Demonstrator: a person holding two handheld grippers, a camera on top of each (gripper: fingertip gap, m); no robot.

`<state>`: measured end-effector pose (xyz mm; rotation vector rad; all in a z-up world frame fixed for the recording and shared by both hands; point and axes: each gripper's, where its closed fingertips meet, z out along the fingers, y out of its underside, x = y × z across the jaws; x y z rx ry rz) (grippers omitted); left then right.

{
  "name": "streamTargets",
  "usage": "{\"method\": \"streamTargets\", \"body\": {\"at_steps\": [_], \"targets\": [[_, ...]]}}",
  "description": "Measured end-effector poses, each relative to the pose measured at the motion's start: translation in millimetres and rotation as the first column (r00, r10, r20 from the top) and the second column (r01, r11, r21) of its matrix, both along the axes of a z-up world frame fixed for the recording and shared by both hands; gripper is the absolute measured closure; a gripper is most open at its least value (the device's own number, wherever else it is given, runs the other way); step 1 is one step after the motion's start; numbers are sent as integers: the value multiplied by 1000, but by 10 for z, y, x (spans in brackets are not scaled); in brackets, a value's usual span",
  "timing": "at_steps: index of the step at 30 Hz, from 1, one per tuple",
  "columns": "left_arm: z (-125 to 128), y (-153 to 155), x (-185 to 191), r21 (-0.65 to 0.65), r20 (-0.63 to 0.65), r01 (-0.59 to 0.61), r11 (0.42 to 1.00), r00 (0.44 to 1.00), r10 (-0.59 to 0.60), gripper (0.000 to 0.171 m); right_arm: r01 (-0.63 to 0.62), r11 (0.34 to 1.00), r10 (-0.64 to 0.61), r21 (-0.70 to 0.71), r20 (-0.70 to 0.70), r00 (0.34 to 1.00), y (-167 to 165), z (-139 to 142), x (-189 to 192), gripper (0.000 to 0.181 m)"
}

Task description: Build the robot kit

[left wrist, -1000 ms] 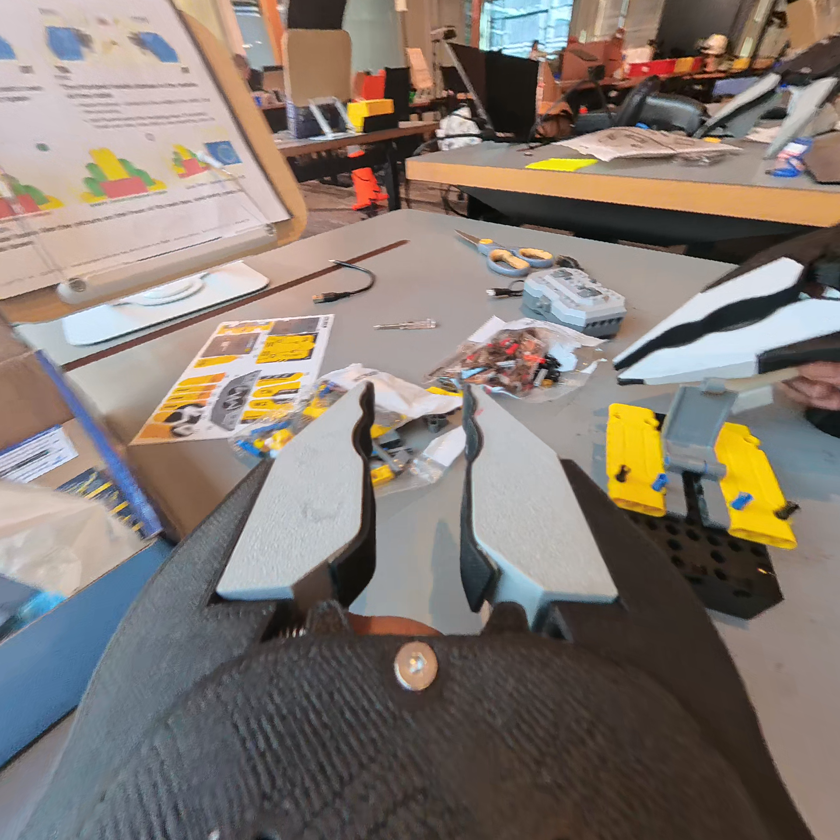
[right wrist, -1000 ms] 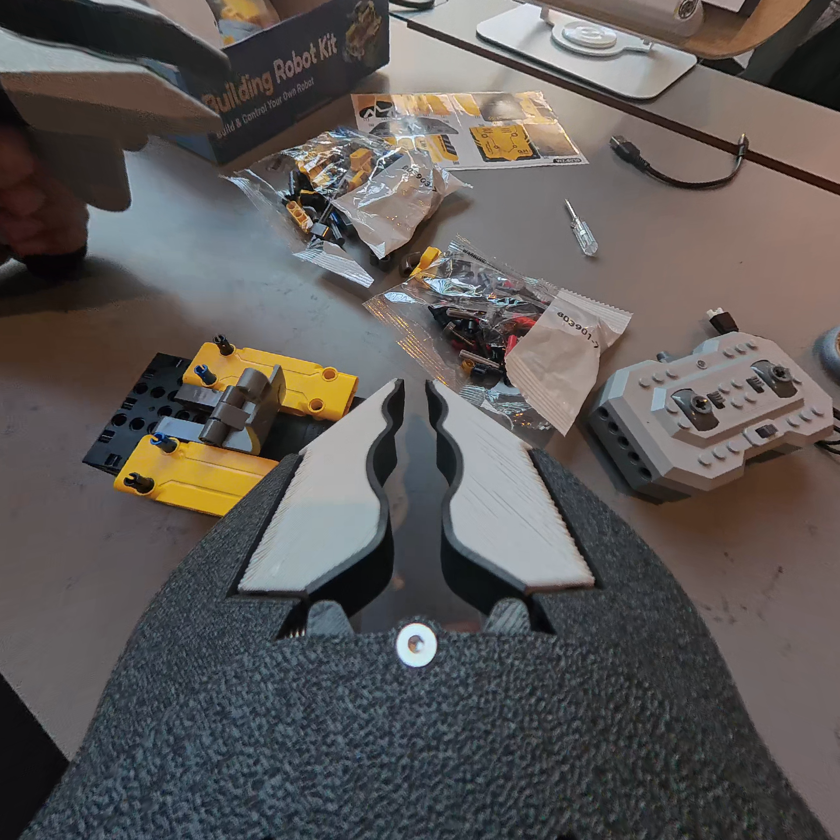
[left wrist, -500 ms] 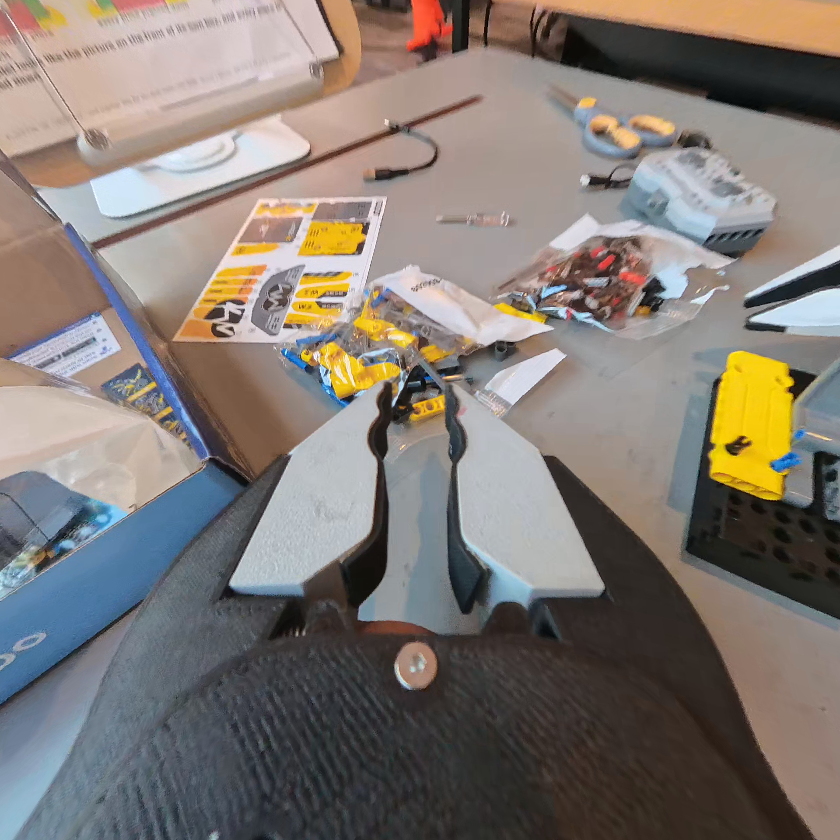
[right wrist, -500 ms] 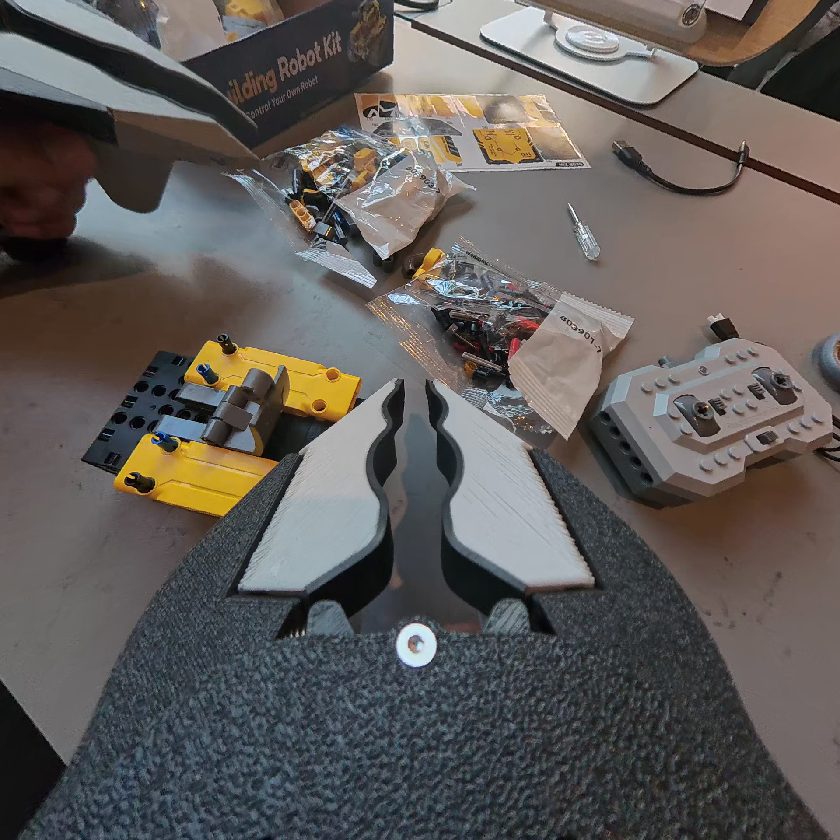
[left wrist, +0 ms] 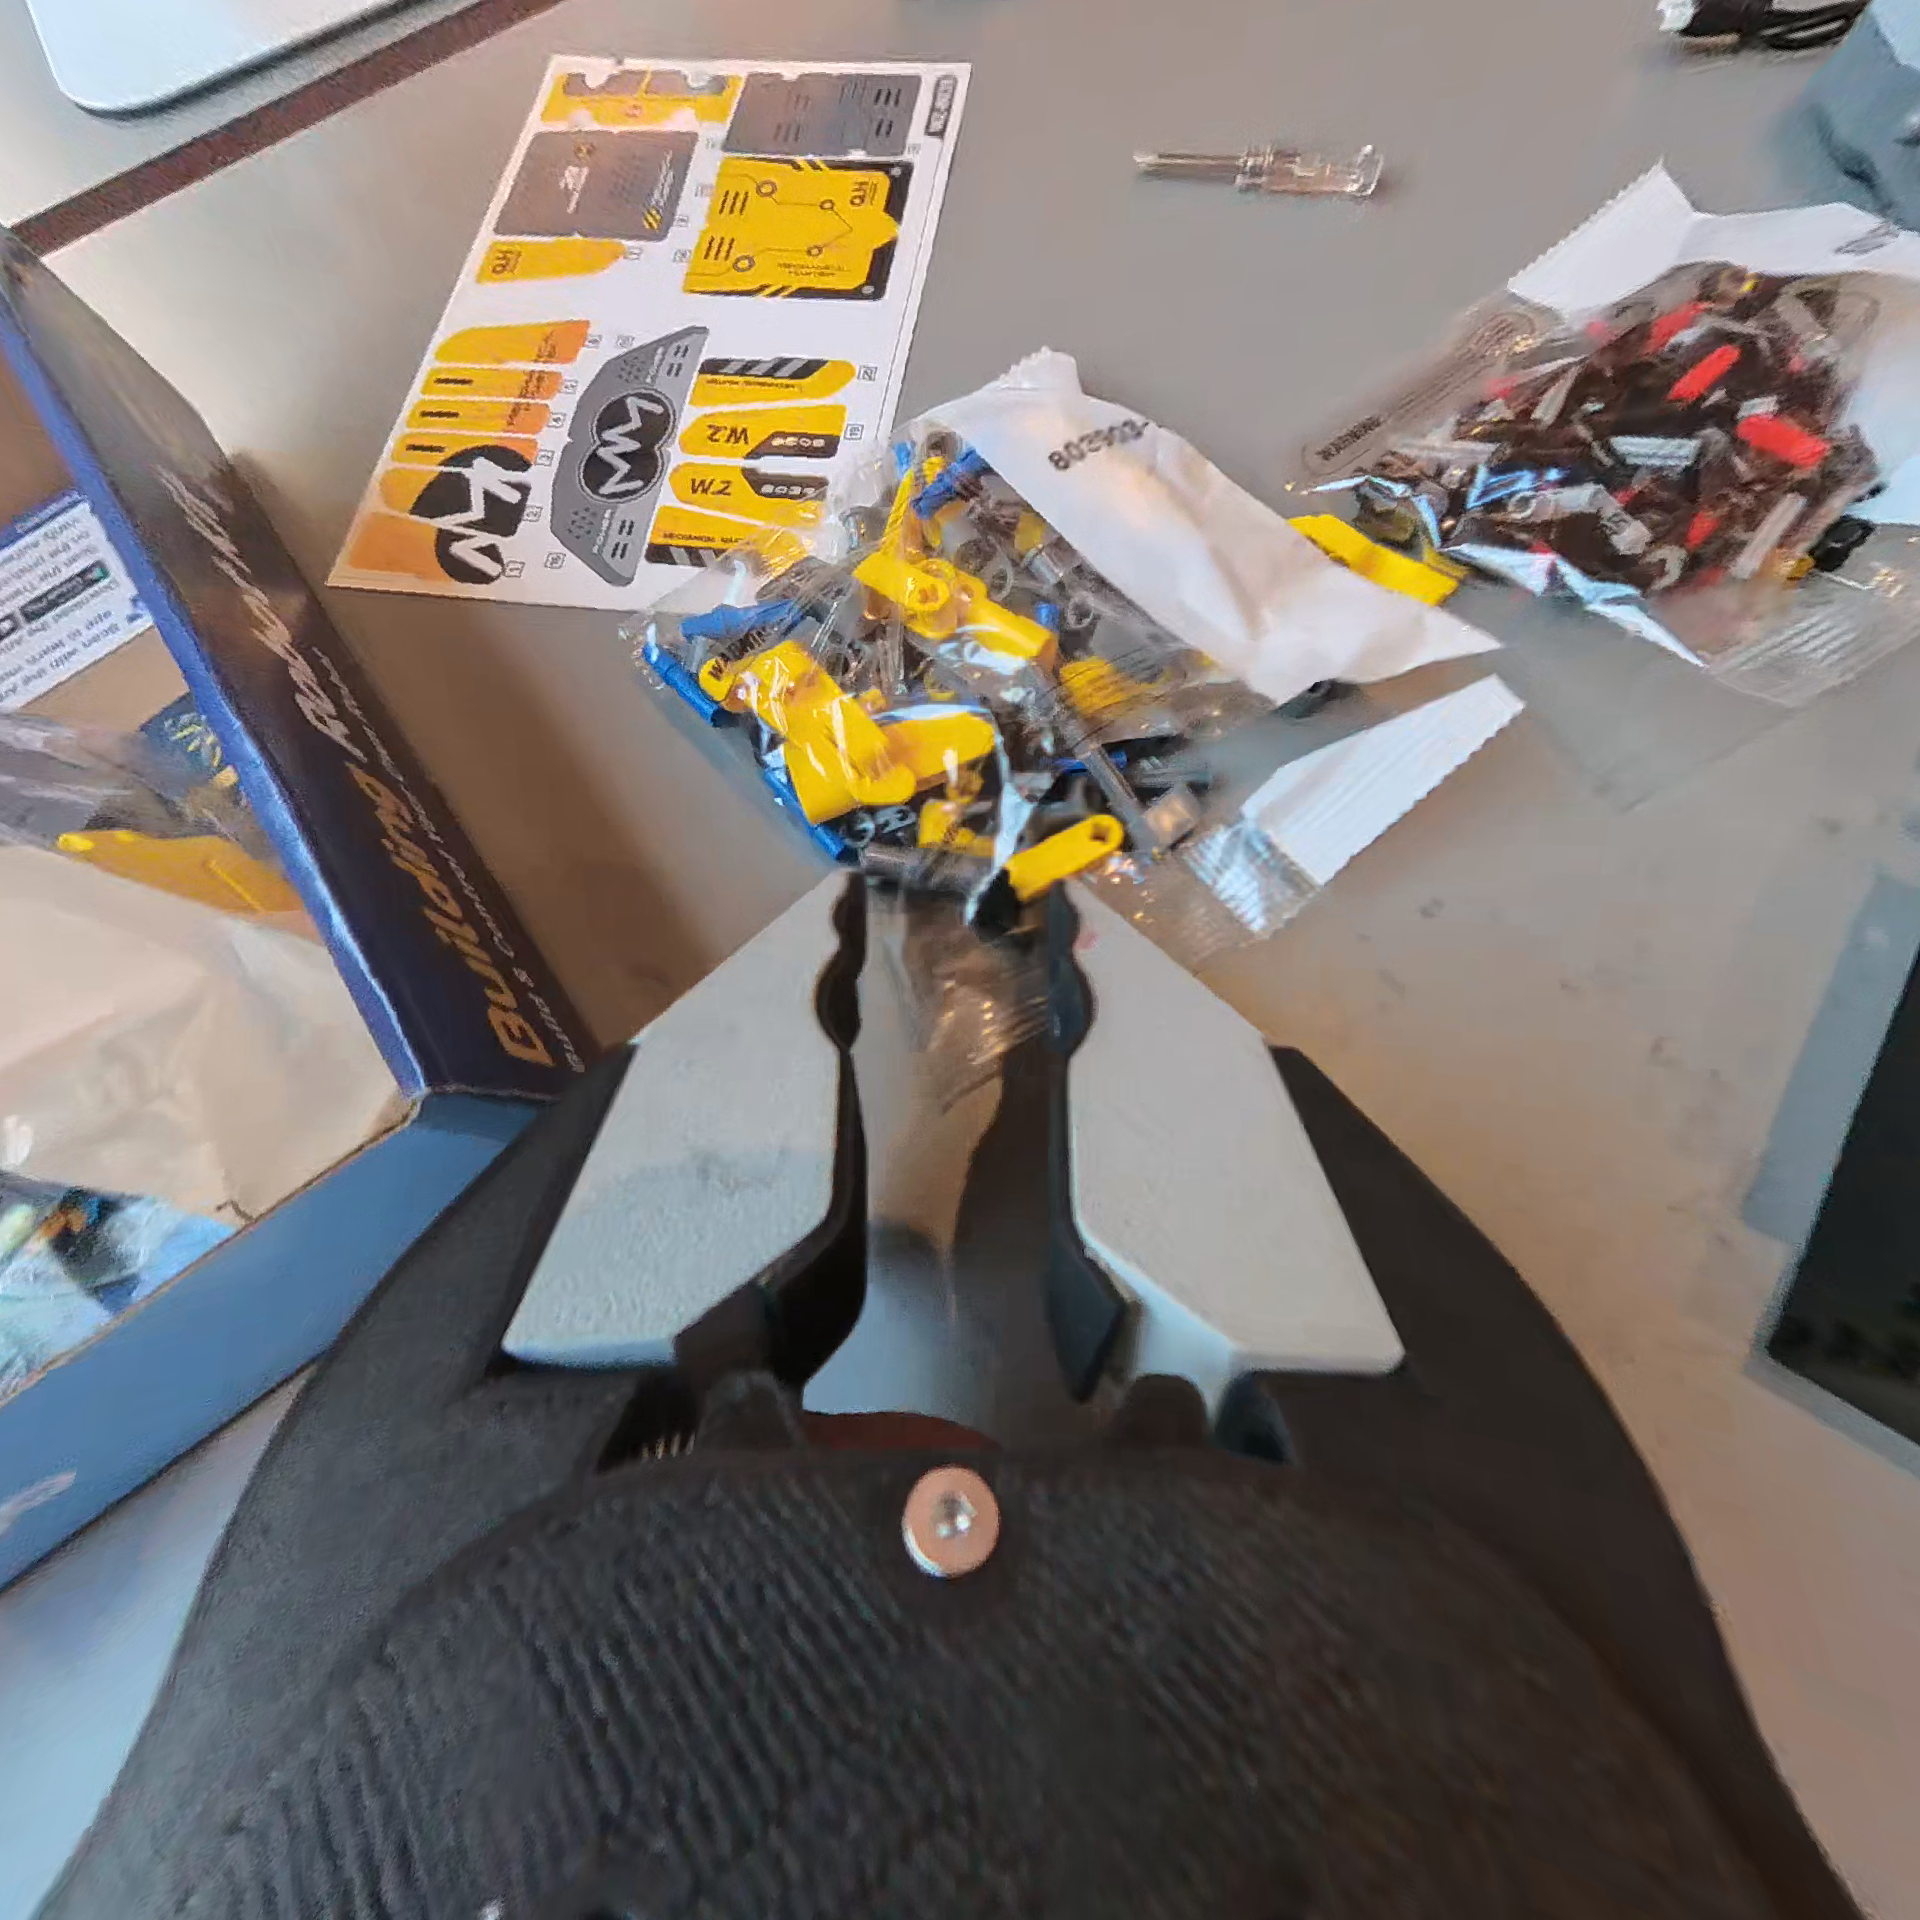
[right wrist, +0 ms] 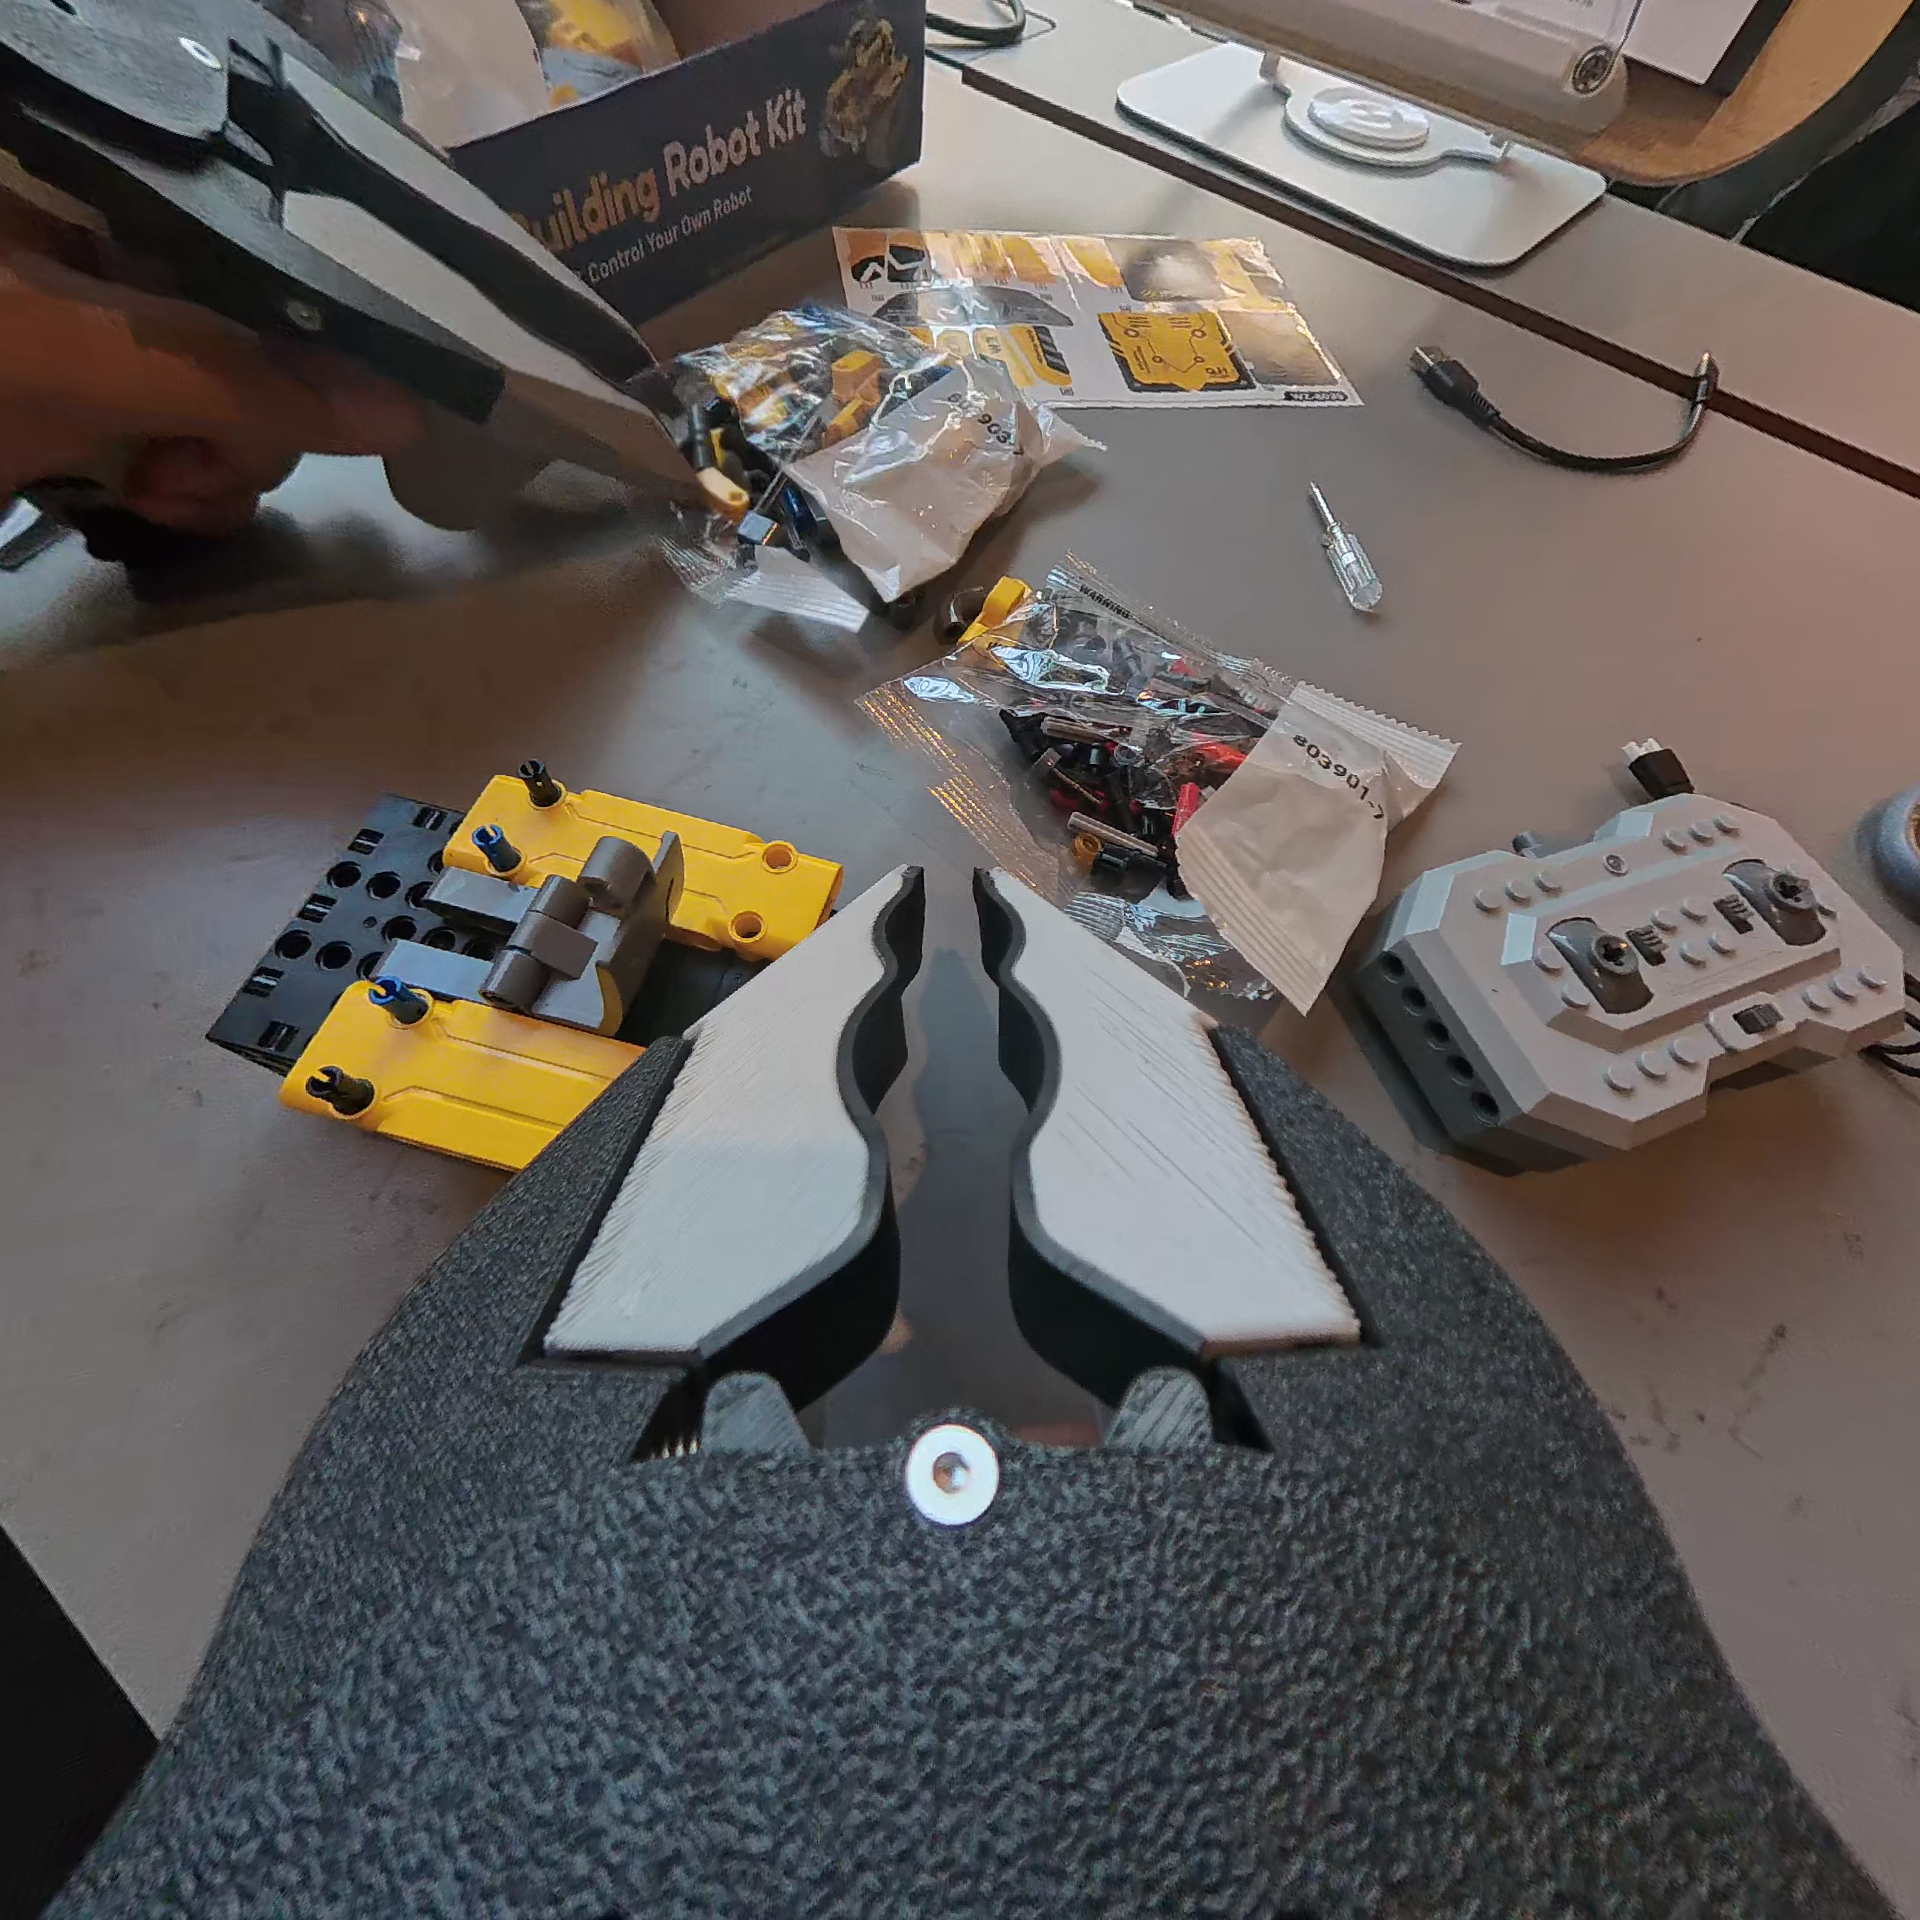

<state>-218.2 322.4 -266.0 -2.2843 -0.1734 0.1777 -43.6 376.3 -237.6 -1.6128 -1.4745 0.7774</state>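
The left gripper [left wrist: 951, 909] has come down from above the table [right wrist: 1558, 1455] to the near edge of the yellow-parts bag [left wrist: 935, 665]; the right gripper [right wrist: 948, 883] has hardly moved. Around the bag lie a blue box [left wrist: 343, 748] to its left, a sticker sheet [left wrist: 665, 312] beyond, a second bag [right wrist: 1153, 769] of dark and red parts, a small screwdriver [right wrist: 1345, 551], a grey block [right wrist: 1631, 966] and a yellow-and-black assembly [right wrist: 540, 935]. The left jaws stand narrowly apart with the bag's clear edge between them; whether they pinch it I cannot tell. The right jaws are slightly spread, empty, above bare table between assembly and second bag.
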Motion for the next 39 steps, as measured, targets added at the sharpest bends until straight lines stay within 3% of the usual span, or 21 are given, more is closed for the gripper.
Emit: {"method": "streamTargets", "body": {"at_steps": [5,11,16,19,22,24,26,28,29,30,31,33,39], "targets": [[135,-2,288,95,24,162,982,986,-165,141,-3,1000,2,-9,-6,1000,-2,7,2,172],[368,-272,604,187,-45,229,955,973,-225,137,-4,1000,4,-17,-12,1000,-2,15,3,172],[862,-708,573,263,-51,219,940,976,-213,127,-4,1000,4,-12,-9,1000,-2,11,2,172],[1330,-1058,6,309,-142,125,943,986,-84,124,-2,1000,2,-14,-12,1000,1,17,3,172],[1744,-1533,-1070,338,-297,-102,936,932,209,121,-2,1000,2,-17,-15,1000,3,19,4,172],[1810,-1861,-1730,301,-373,-233,925,863,340,119,0,1000,0,-15,-12,1000,4,15,4,172],[1618,-2010,-2107,200,-329,-287,937,881,340,106,1,1000,-1,-12,-8,1000,6,11,3,172],[1310,-2022,-2217,65,-218,-267,962,937,275,110,3,1000,-3,-11,-4,1000,9,3,3,172],[1201,-1994,-2220,33,-173,-239,970,955,241,128,5,1000,-5,-11,-2,1000,12,1,3,172],[1123,-1969,-2230,16,-148,-220,975,964,220,157,8,1000,-8,-11,-2,1000,17,1,3,172],[1095,-1964,-2287,0,-174,-220,975,961,217,171,12,1000,-12,-11,-3,1000,23,2,4,172],[1177,-1941,-2393,-10,-238,-222,975,948,214,171,18,1000,-18,-10,-6,1000,31,7,7,172],[1630,-1790,-2570,13,-201,-252,968,947,249,171,17,1000,-17,-7,-8,1000,31,10,8,172]]}}
